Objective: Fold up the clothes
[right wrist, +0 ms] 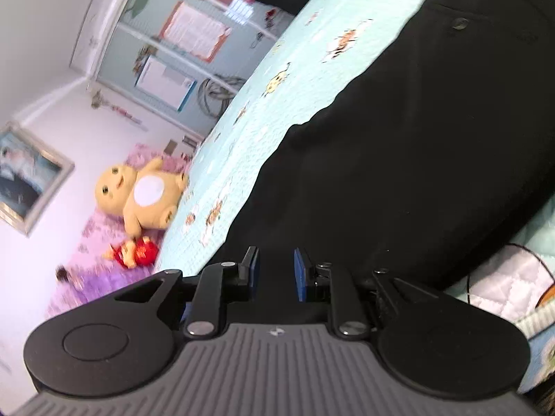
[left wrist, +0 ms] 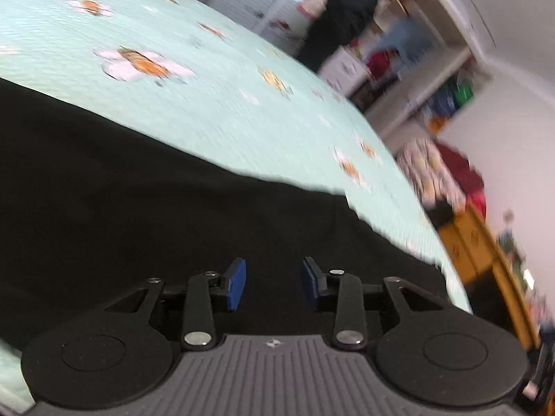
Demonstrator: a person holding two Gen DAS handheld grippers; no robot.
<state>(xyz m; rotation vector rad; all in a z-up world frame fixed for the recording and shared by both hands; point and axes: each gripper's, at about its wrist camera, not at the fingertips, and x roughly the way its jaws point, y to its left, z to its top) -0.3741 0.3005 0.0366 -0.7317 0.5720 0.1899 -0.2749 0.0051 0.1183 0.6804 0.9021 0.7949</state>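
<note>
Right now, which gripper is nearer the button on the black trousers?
Right, as far as the views show. The right gripper looks along the black trousers toward the button, far ahead. The left gripper hovers over plain black cloth; no button in its view.

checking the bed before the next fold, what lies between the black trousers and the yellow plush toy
In the right wrist view, only bare mint patterned bedspread lies between the black trousers and the yellow plush toy, which sits on a pink floral cover past the bedspread's edge.
</note>
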